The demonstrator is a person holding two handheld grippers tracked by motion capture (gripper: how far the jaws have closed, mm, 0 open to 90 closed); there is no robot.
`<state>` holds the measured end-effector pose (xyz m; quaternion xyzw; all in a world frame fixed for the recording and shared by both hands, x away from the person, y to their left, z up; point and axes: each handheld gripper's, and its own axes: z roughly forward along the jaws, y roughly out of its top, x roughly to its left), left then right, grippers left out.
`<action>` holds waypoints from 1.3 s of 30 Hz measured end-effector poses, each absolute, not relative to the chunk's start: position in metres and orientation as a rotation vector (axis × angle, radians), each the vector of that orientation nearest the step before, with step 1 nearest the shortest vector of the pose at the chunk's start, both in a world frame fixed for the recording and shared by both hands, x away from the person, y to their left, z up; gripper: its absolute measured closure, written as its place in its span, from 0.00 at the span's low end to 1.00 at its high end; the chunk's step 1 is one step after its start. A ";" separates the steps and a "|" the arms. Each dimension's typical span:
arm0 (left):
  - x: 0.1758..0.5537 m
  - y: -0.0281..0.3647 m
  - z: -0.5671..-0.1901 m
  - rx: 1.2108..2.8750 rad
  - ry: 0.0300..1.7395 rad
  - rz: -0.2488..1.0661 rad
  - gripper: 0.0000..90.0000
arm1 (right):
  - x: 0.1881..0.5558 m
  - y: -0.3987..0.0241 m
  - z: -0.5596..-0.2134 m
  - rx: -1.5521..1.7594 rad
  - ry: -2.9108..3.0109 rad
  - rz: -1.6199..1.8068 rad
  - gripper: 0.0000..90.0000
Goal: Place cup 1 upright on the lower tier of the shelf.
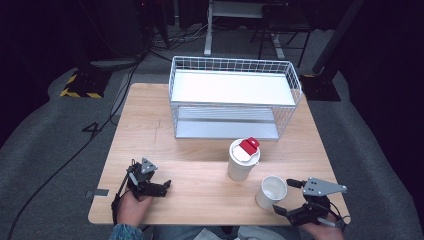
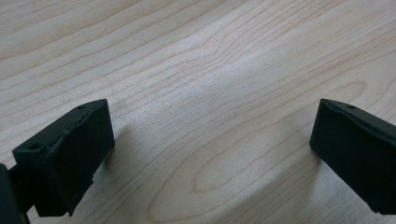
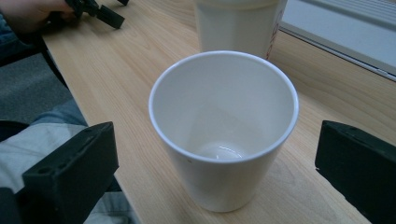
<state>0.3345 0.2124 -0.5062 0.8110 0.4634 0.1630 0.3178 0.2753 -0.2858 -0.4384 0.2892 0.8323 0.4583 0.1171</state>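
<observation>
Near the desk's (image 1: 200, 175) front right corner stood an empty white paper cup (image 1: 271, 191), upright and open at the top. The right gripper (image 1: 289, 196) sat just to the right of the cup, by the desk's right front edge, with its jaws spread wide; one jaw lay behind the cup's right side and the other in front of it, neither touching. In the right gripper view the cup (image 3: 224, 130) stood between and just ahead of the two black jaws, with a clear gap on both sides, and its inside was bare.

Just behind that cup and a little to its left stood a taller white cup with a lid (image 1: 243, 159), upright, with a red piece (image 1: 248, 146) on top of the lid. The two cups were near each other but apart.

Toward the desk's front left corner the left gripper (image 1: 162, 186) rested low over the wood, held by a hand (image 1: 134, 202) coming in over the front edge. Its jaws were spread wide too, with bare wood grain between them in the left gripper view.

Along the desk's back edge stood a white wire rack (image 1: 232, 97) with two shelves.
</observation>
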 end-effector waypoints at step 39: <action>0.335 0.213 -0.506 2.136 1.218 0.427 0.00 | 0.292 -0.269 -0.485 0.856 2.480 1.307 0.26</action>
